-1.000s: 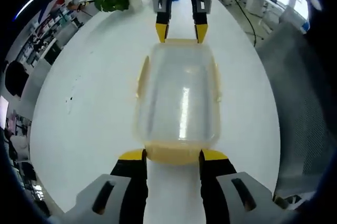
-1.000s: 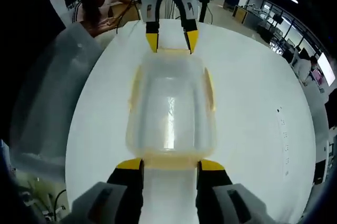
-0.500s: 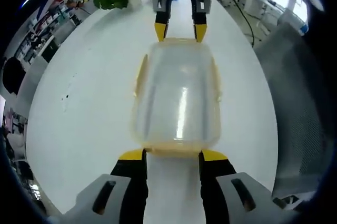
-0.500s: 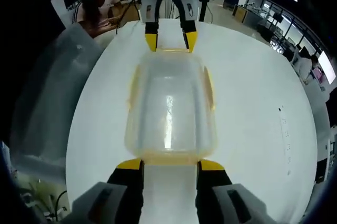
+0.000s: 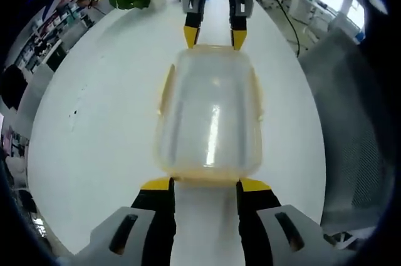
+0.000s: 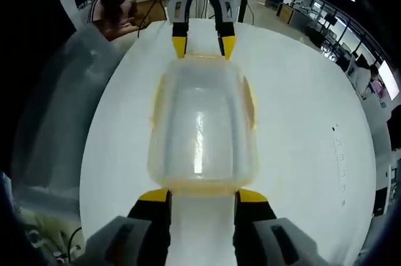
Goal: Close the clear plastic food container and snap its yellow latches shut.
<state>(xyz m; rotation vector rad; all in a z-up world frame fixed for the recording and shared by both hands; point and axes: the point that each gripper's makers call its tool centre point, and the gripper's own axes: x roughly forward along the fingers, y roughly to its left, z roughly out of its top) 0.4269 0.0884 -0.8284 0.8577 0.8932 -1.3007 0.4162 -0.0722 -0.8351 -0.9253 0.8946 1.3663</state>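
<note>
Left gripper view: we look down along our jaws, close over the clear plastic food container with yellow latches (image 5: 210, 112) | Right gripper view: we face it from the opposite end, equally close (image 6: 202, 125) | Shared: container, white round worktop (image 5: 100, 128), each view catching the other gripper beyond.

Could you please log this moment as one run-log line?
container: lid on, on white table | left gripper: open at near end | right gripper: open at opposite end | side latches: state unclear
</note>
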